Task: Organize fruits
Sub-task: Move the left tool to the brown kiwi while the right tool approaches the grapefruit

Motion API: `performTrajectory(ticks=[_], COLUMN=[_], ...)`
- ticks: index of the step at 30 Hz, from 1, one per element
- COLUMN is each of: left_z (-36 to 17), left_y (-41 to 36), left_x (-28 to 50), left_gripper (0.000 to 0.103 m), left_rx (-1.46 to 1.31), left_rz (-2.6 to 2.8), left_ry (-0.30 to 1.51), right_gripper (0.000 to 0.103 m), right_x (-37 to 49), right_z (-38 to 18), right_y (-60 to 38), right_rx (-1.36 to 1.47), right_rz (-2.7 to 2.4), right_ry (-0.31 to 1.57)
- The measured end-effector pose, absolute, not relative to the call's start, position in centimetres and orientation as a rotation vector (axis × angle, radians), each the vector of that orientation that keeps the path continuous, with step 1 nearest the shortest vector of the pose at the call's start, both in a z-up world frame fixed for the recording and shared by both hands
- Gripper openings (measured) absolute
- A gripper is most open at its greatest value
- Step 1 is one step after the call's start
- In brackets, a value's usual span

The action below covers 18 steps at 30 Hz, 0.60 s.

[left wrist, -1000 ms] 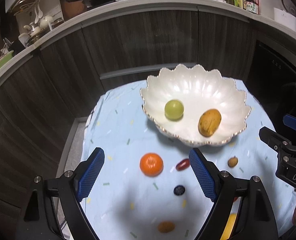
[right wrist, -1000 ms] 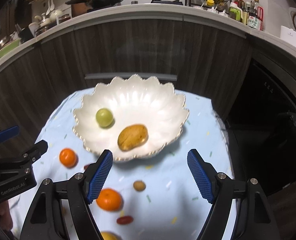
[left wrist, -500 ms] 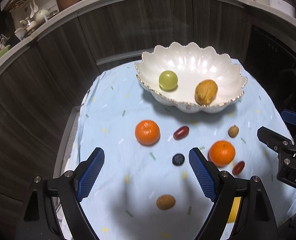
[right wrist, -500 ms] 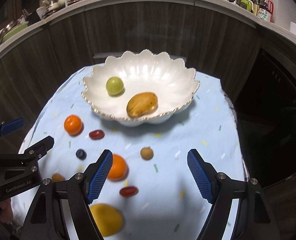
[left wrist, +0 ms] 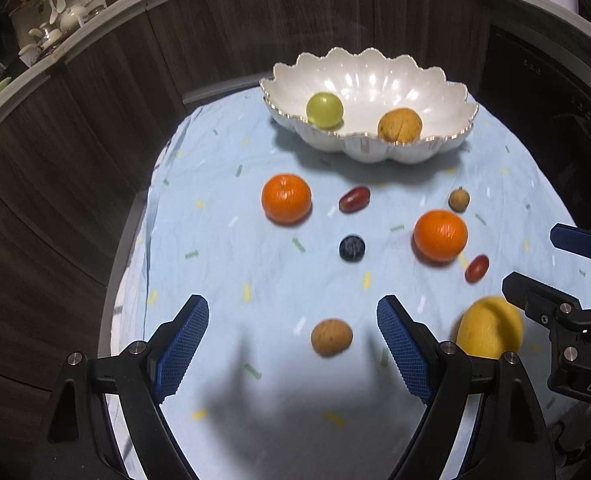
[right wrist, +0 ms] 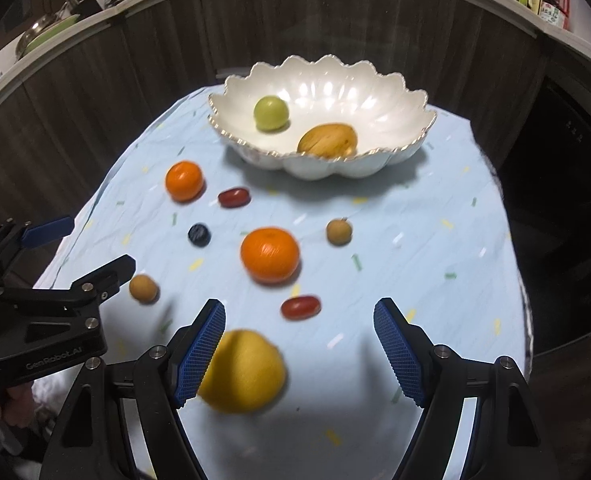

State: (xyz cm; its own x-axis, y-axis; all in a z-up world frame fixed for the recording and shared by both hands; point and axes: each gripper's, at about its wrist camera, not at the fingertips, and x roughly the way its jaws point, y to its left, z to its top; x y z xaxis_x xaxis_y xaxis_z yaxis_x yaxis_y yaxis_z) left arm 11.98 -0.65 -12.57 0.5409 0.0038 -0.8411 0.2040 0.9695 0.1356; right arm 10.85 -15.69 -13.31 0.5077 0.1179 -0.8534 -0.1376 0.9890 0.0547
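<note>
A white scalloped bowl (left wrist: 435, 92) (right wrist: 395, 160) at the far side of the blue cloth holds a green fruit (left wrist: 324, 109) (right wrist: 271, 113) and a brownish mango (left wrist: 399, 125) (right wrist: 327, 141). Loose on the cloth lie two oranges (left wrist: 286, 199) (left wrist: 440, 235) (right wrist: 269, 255), two red grapes (left wrist: 354, 199) (right wrist: 300, 307), a blueberry (left wrist: 352, 247) (right wrist: 199, 234), small brown fruits (left wrist: 331, 337) (right wrist: 339, 231) and a yellow lemon (left wrist: 489, 332) (right wrist: 242, 371). My left gripper (left wrist: 293, 328) hovers open over the near brown fruit. My right gripper (right wrist: 299, 330) hovers open above the lemon and a grape.
The light blue cloth (left wrist: 223, 240) (right wrist: 435, 260) covers a small round table; dark wood cabinets curve behind it. A counter above carries pots, bottles (right wrist: 547, 4) and crockery (left wrist: 55, 28). A dark appliance front stands at the right.
Both grippers have pulled back from the bowl and sunk toward the cloth, bringing the near fruits and the lemon into view. Jaws stayed open; no fruit moved.
</note>
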Motion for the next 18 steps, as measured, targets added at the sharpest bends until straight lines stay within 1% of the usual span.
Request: performTrajectory(ticks=[12,18], left_z=[-14.5,-15.6], left_y=[-0.5,-0.5], left_x=[11.7,12.1], left_gripper=[0.086,0.081], left_rx=[0.242,0.246], left_rz=[-0.114,-0.110], left_ry=[1.015,1.034], right_gripper=[0.077,0.078], right_x=[9.9,10.2], right_z=[-14.9,-16.1], right_y=[-14.2,-14.0], right_rx=[-0.010,0.018], right_rz=[0.196,0.204], right_ry=[1.090,1.138])
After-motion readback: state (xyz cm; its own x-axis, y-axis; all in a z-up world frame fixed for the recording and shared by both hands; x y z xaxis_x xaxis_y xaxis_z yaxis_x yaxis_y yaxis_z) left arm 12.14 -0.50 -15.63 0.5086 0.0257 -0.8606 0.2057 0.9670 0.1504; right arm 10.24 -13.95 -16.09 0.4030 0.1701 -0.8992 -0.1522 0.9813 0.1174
